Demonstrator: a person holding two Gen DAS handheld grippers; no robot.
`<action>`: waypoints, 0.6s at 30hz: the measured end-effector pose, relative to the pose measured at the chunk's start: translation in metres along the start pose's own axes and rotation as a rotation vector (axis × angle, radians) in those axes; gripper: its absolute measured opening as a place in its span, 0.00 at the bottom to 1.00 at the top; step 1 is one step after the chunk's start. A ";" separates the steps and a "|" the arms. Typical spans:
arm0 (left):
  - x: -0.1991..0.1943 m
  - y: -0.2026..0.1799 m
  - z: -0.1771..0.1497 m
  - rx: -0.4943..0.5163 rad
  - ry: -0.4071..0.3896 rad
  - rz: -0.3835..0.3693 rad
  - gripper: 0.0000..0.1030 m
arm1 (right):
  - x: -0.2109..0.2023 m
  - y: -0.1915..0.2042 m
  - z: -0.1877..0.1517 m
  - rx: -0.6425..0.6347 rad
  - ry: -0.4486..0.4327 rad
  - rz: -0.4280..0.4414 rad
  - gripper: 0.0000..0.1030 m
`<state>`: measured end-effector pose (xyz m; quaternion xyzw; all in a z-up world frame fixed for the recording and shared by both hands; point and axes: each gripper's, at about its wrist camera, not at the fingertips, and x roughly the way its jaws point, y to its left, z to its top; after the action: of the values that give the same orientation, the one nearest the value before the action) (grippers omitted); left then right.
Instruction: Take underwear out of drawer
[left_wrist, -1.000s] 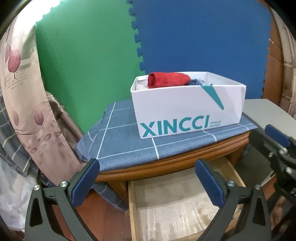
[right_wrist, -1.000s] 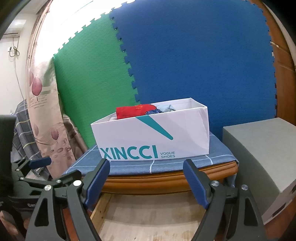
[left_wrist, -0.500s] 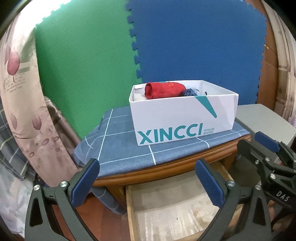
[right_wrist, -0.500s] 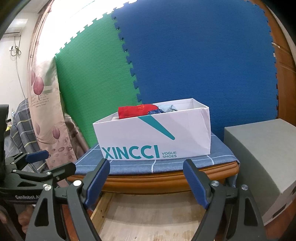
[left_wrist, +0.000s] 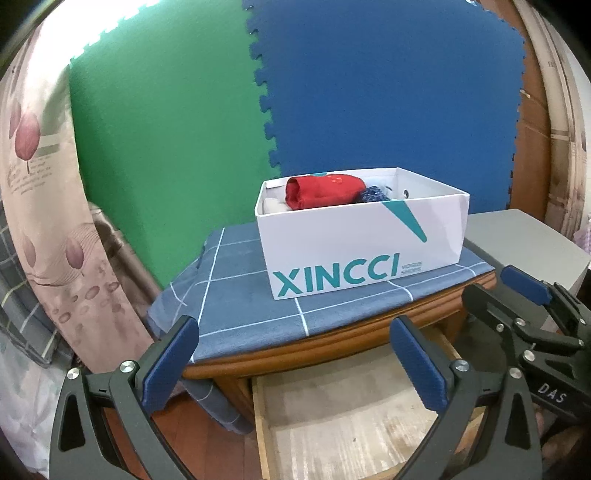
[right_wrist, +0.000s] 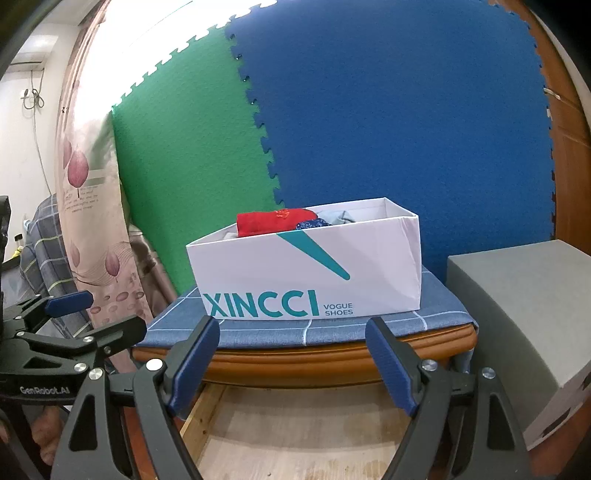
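Note:
A wooden drawer (left_wrist: 351, 417) stands pulled open under the table top; its visible floor is bare wood, also in the right wrist view (right_wrist: 295, 435). A white XINCCI shoe box (left_wrist: 354, 254) sits on the blue checked cloth (left_wrist: 236, 295) and holds folded underwear: a red piece (left_wrist: 321, 190), a dark blue piece (left_wrist: 371, 194) and a pale one. My left gripper (left_wrist: 291, 365) is open and empty above the drawer's front. My right gripper (right_wrist: 291, 365) is open and empty too; it shows at the right of the left wrist view (left_wrist: 532, 317).
A grey box (right_wrist: 517, 314) stands right of the table. A flowered curtain (left_wrist: 44, 221) hangs at the left. Green and blue foam mats (right_wrist: 332, 129) cover the wall behind. The red-brown floor (left_wrist: 207, 443) shows left of the drawer.
My left gripper has drawn back and swung left, so the box sits further right and the right gripper shows more. The right gripper has barely moved.

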<state>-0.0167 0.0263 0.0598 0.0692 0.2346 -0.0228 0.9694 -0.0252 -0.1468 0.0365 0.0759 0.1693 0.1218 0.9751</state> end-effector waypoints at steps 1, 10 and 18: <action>0.000 0.001 0.000 -0.002 0.001 -0.002 1.00 | 0.000 0.000 0.000 0.000 -0.001 0.000 0.81; 0.002 0.010 0.002 -0.062 0.011 -0.015 1.00 | 0.001 0.000 -0.001 -0.002 0.005 0.001 0.81; 0.005 0.007 -0.001 -0.048 0.017 0.000 1.00 | 0.002 0.000 -0.002 -0.004 0.010 0.003 0.81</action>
<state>-0.0123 0.0337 0.0575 0.0460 0.2432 -0.0165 0.9687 -0.0243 -0.1465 0.0342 0.0738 0.1738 0.1241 0.9741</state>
